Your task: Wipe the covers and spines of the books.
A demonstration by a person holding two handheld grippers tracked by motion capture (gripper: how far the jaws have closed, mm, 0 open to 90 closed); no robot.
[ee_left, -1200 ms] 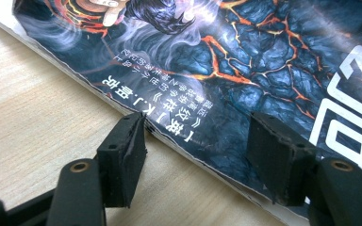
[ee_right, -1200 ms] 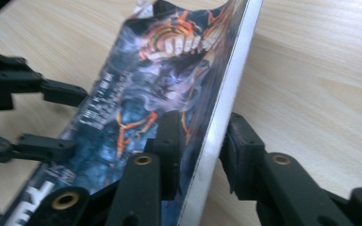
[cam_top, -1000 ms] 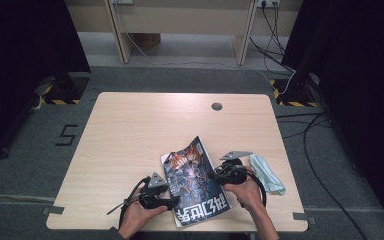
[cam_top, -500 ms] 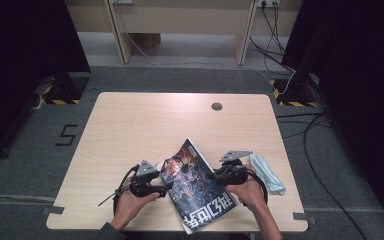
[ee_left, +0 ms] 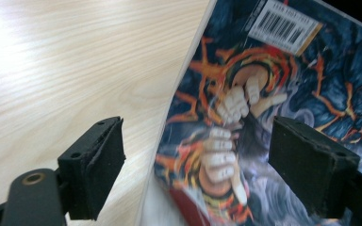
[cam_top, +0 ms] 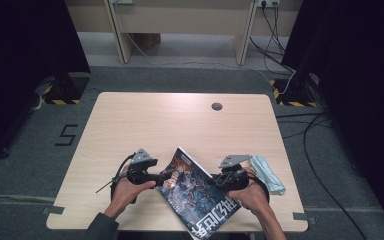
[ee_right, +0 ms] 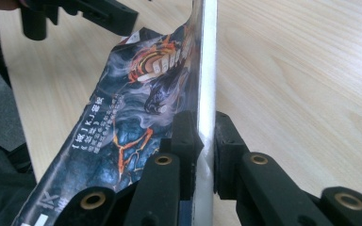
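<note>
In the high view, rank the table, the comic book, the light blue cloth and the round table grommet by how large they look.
1. table
2. comic book
3. light blue cloth
4. round table grommet
All lie on the tabletop, so camera nearness hardly affects this order.

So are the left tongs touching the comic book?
Apart. The left gripper view shows the left tongs standing wide, having just been opening, with the comic book edge between them and clear gaps to both pads.

We see bare table [cam_top: 180,120] across the upper half of the frame; lower centre, the tilted magazine [cam_top: 195,192] blocks passage, and a face mask [cam_top: 269,172] crowds the lower right.
</note>
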